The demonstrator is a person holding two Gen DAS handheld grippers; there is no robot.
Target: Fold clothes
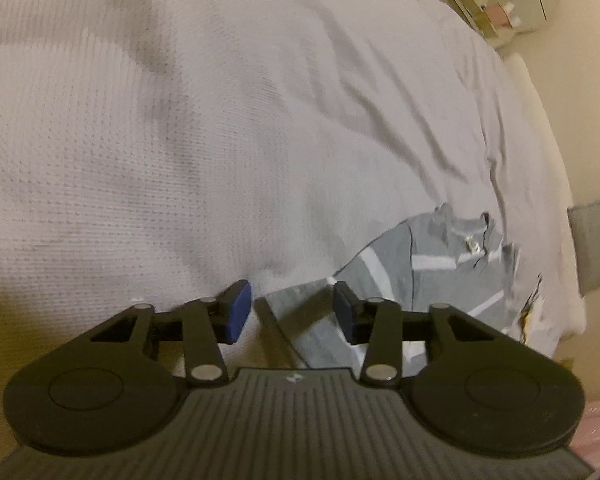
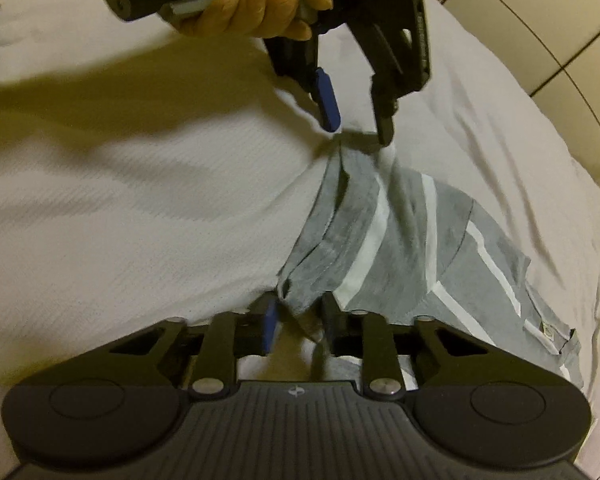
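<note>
I am straddling the striped grey shirt on the white bedspread with both spread grippers, left gripper and right gripper, lining up corner grabs for folding.

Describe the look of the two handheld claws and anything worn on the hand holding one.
Both claws are black: ribbed plastic bodies, round side discs, silver pivot bolts and blue finger pads. The left claw and right claw each carry a small white logo. The hand wears no glove; no sleeve or cable is visible.
</note>
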